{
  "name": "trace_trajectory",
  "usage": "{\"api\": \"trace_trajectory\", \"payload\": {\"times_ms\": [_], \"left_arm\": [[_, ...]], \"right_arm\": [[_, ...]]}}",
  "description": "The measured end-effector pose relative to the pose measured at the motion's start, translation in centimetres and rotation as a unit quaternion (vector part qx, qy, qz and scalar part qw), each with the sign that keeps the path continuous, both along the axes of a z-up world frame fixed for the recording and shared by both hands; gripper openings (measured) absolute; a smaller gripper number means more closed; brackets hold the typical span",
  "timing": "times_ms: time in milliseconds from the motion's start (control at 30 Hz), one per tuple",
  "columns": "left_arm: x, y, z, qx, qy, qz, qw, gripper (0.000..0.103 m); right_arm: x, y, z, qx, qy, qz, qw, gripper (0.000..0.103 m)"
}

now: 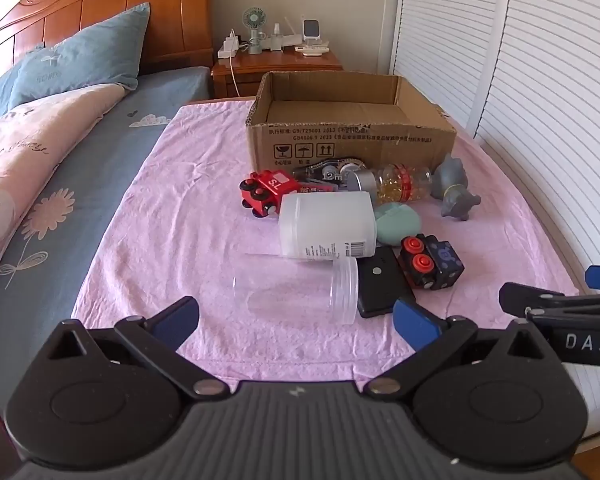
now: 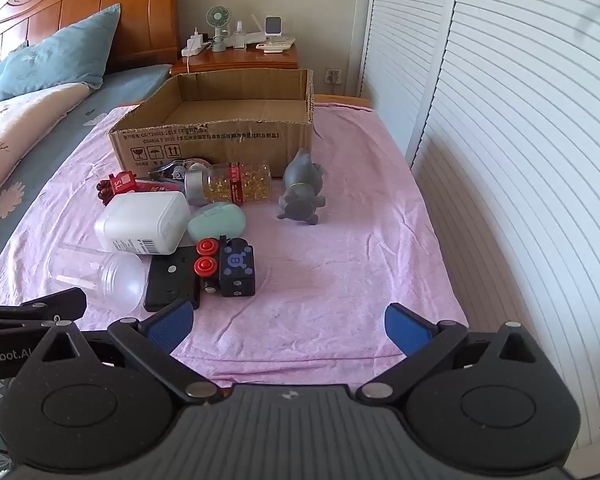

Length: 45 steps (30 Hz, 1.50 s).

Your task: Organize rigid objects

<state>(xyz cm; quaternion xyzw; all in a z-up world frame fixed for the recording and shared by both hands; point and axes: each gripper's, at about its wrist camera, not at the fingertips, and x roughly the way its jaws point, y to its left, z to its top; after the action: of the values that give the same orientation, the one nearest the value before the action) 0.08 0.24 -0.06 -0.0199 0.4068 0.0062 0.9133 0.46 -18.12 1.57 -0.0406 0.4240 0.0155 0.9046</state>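
An open cardboard box [image 1: 352, 140] [image 2: 212, 142] stands at the far end of a pink cloth. In front of it lies a cluster: a clear jar [image 1: 300, 292] [image 2: 100, 276] on its side, a white jar [image 1: 326, 224] [image 2: 144, 222], a red toy train [image 1: 266, 192], a capsule bottle [image 1: 396, 182] [image 2: 232, 182], a mint case [image 2: 216, 222], a black device [image 1: 382, 282] [image 2: 172, 280], a black cube toy with red buttons [image 1: 430, 262] [image 2: 228, 270] and a grey animal figure [image 1: 454, 186] [image 2: 302, 192]. My left gripper [image 1: 296, 320] is open, just short of the clear jar. My right gripper [image 2: 288, 326] is open over bare cloth.
The pink cloth [image 2: 340, 248] covers a surface beside a bed [image 1: 80, 152] on the left. White slatted doors [image 2: 520, 140] run along the right. A wooden nightstand [image 1: 276, 64] with a fan and chargers stands behind the box.
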Motion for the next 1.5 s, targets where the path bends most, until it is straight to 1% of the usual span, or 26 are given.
{"api": "trace_trajectory", "payload": {"times_ms": [200, 233, 300, 1500], "left_arm": [[0.3, 1.0, 0.0, -0.002, -0.001, 0.004, 1.0, 0.102], [-0.1, 0.2, 0.1, 0.008, -0.007, -0.002, 0.9999, 0.102], [-0.1, 0.0, 0.2, 0.009, -0.006, -0.001, 0.9999, 0.102], [0.0, -0.1, 0.2, 0.007, -0.003, 0.002, 1.0, 0.102]], "right_arm": [[0.0, 0.0, 0.1, 0.001, 0.0, 0.003, 1.0, 0.103], [0.0, 0.0, 0.1, 0.001, 0.0, 0.004, 1.0, 0.103], [-0.1, -0.1, 0.2, 0.001, -0.003, 0.001, 1.0, 0.103], [-0.1, 0.2, 0.0, 0.001, -0.004, 0.001, 1.0, 0.103]]}}
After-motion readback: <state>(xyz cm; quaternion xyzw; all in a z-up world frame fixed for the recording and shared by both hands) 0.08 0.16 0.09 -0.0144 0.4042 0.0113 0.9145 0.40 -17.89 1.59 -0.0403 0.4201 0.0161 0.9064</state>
